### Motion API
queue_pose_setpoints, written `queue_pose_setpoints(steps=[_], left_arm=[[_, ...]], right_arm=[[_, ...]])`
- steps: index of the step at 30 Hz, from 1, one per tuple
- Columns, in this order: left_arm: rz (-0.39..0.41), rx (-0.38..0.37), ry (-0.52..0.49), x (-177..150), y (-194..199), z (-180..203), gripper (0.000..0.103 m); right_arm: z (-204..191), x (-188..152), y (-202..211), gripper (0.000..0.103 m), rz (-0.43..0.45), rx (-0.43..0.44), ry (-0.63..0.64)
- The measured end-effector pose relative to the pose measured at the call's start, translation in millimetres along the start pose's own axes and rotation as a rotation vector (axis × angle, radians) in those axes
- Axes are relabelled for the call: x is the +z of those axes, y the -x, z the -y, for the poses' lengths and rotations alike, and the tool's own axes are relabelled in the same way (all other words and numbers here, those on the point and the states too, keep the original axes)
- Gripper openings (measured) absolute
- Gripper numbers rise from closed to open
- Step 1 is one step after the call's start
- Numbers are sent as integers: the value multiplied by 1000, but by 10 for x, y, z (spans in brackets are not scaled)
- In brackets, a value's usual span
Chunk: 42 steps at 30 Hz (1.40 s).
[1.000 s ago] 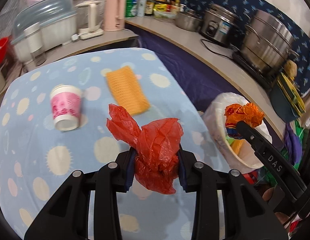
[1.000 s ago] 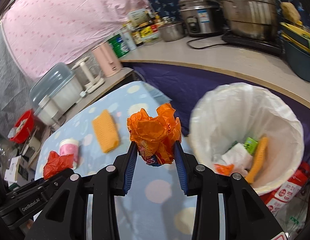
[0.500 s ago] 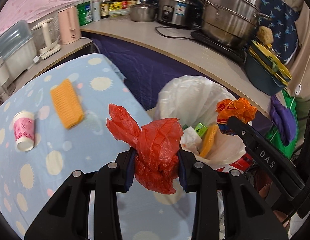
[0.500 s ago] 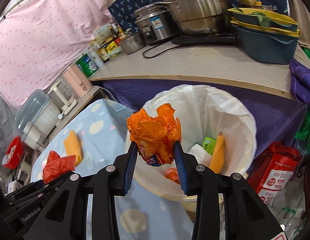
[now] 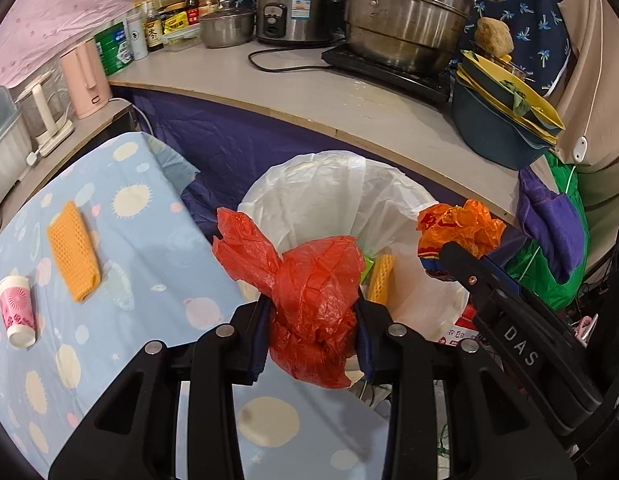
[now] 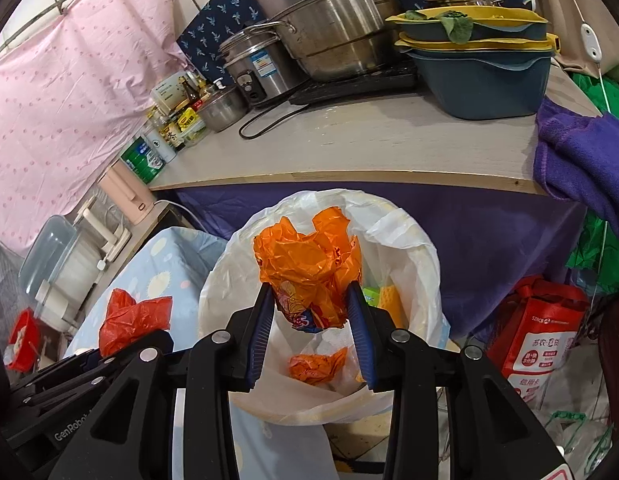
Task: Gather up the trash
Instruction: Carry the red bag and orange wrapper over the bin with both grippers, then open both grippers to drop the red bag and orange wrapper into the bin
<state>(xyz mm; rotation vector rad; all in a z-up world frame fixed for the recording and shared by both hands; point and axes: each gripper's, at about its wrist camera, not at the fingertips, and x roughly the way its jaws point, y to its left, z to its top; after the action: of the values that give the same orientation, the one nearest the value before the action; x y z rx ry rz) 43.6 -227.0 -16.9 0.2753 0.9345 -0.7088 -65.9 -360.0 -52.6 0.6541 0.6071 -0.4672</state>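
My left gripper [image 5: 312,320] is shut on a crumpled red plastic bag [image 5: 309,292], held at the near rim of the white-lined trash bin [image 5: 321,184]. My right gripper [image 6: 309,312] is shut on a crumpled orange wrapper [image 6: 309,260], hanging over the bin's [image 6: 413,240] mouth. In the left wrist view the orange wrapper [image 5: 461,228] and the right gripper show over the bin's right side. In the right wrist view the red bag [image 6: 129,316] shows at lower left. An orange scrap [image 6: 315,366], a green piece and a yellow net sleeve [image 5: 380,280] lie inside the bin.
A blue spotted tablecloth [image 5: 129,240] carries a pink paper cup [image 5: 16,308] lying on its side and an orange cloth [image 5: 73,252]. Behind the bin runs a counter [image 5: 349,108] with pots, a rice cooker and stacked basins. A red carton [image 6: 541,328] stands right of the bin.
Both grippers have swung right from over the table to the bin, each still holding its piece. The cup and orange cloth have slid to the left of the view.
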Motion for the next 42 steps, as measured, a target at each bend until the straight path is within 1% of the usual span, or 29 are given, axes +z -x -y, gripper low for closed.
queue_pose_setpoints(steps=[13,42], left_arm=[[-21,0,-13,122,-184,126,34],[-31,0,9,160,-259,97,36]], right_arm=[[74,65,-70,36,1,-8,-18],[84,109,-94,41,6,-9,-22]])
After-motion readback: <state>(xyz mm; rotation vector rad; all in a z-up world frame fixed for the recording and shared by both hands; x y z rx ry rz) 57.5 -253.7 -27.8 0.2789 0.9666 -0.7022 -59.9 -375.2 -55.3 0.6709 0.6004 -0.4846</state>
